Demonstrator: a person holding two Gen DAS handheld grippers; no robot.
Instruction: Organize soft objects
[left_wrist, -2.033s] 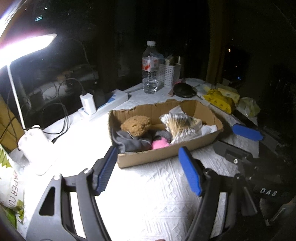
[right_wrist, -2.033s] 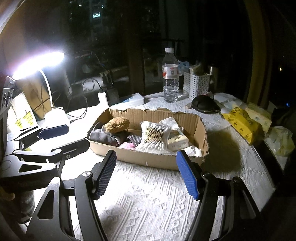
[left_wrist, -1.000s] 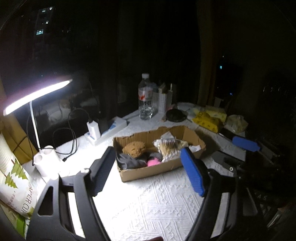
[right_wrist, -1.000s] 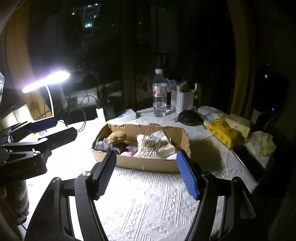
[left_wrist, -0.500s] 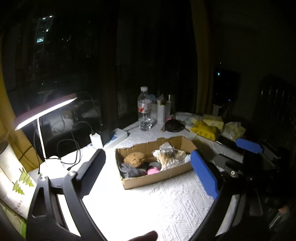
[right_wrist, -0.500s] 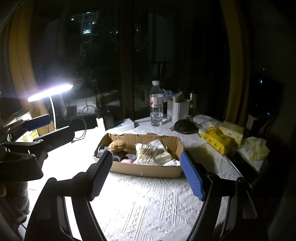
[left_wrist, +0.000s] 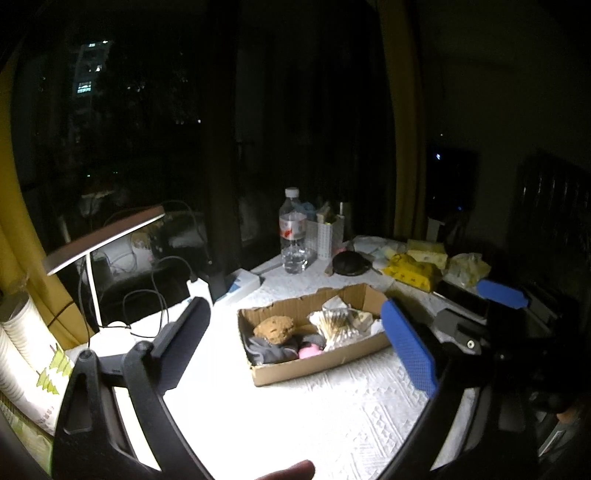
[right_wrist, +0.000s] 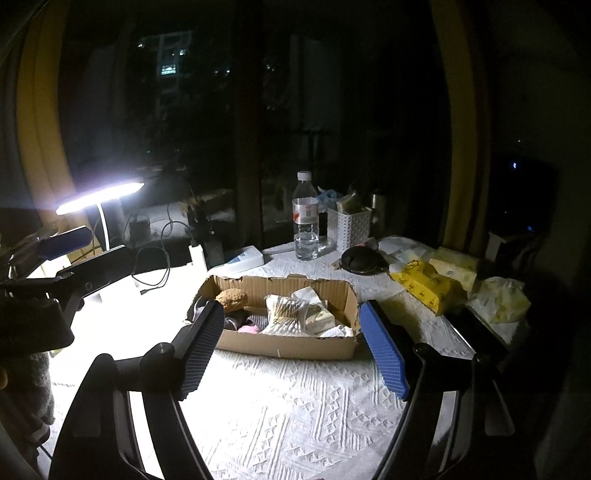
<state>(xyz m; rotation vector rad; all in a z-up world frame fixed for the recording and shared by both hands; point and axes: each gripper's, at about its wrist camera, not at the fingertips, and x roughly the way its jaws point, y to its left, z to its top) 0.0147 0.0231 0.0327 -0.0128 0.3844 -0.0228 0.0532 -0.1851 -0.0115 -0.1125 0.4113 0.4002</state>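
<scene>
My left claw (left_wrist: 295, 343) is spread wide and has nothing in it. My right claw (right_wrist: 291, 347) is spread wide too, with nothing between its blue pads. Both hang above the counter (right_wrist: 295, 413), on the near side of the cardboard box (right_wrist: 284, 345).

The box sits in the middle of the counter, on a bumpy white cloth. All the soft things are inside the box. At its left end is a brown fuzzy ball (right_wrist: 231, 298). Just under the ball lies a gray cloth (left_wrist: 269, 350), and a small pink thing (left_wrist: 309, 351) is next to that. In the middle of the box is a bag of cotton swabs (left_wrist: 338, 326). At the right end are some white packets (right_wrist: 317, 317).

Behind the box stands a water bottle (right_wrist: 306, 218), with a white basket (right_wrist: 349, 227) just beside it. To the left of the box a bright lamp (right_wrist: 99, 194) shines. To the right of the box lie yellow packs (right_wrist: 424, 284). In the right claw's view, my left claw shows at the far left, well apart from the box.
</scene>
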